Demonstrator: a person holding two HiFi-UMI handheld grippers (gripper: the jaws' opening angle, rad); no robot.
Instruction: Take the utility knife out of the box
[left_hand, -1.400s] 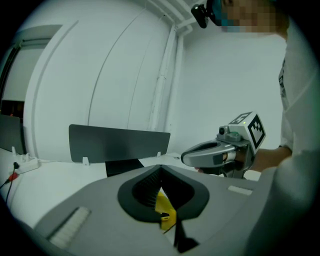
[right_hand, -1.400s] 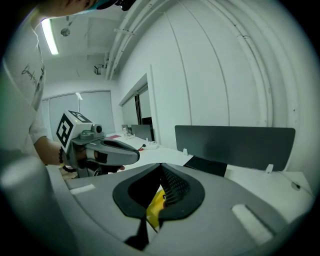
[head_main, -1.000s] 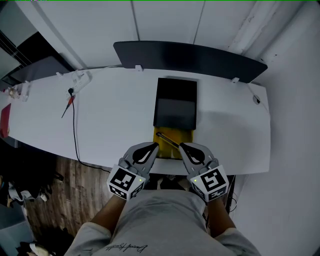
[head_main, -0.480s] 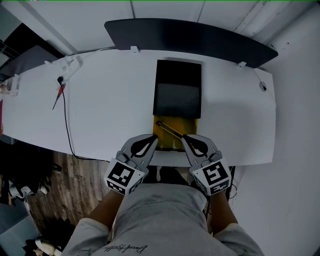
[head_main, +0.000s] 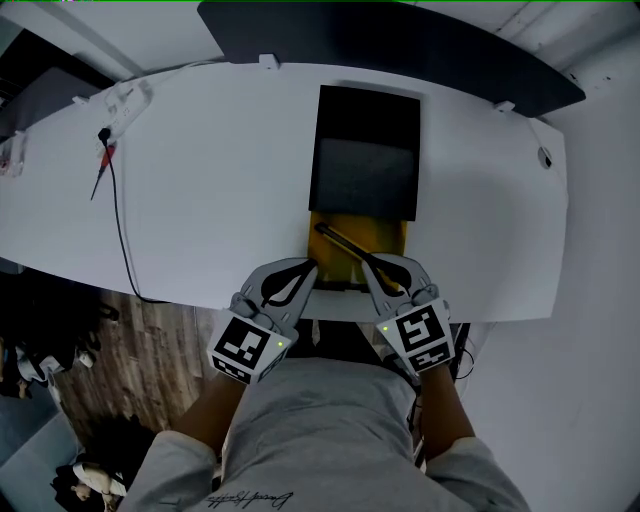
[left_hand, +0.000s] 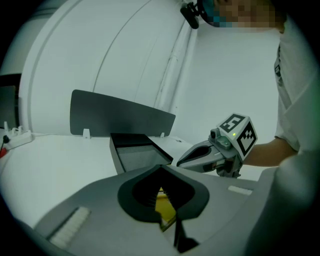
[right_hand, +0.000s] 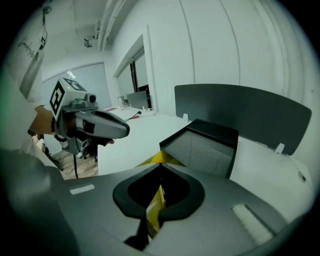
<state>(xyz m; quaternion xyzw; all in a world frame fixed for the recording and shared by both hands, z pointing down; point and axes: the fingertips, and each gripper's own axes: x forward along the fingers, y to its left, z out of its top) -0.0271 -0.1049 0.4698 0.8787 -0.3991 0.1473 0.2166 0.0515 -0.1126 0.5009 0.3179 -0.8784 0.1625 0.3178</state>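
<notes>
A black box (head_main: 365, 160) lies in the middle of the white table (head_main: 200, 190), with a yellow tray (head_main: 388, 238) sticking out of its near end. A dark utility knife (head_main: 340, 243) lies diagonally on the yellow tray. My left gripper (head_main: 312, 266) is shut, its tip at the tray's near left corner. My right gripper (head_main: 366, 264) is also shut, its tip by the knife's near end; I cannot tell if it touches. In the left gripper view the box (left_hand: 137, 152) lies ahead. Yellow shows behind the closed jaws in both gripper views.
A dark partition panel (head_main: 400, 40) stands along the table's far edge. A power strip (head_main: 120, 100) and black cable (head_main: 122, 230) lie at the far left. The table's near edge is right under the grippers, with wooden floor (head_main: 120, 340) below. A white wall lies to the right.
Both grippers have sunk a little toward the near end of the yellow tray. The head camera has moved in, so the table sits higher in view. The jaws stay shut.
</notes>
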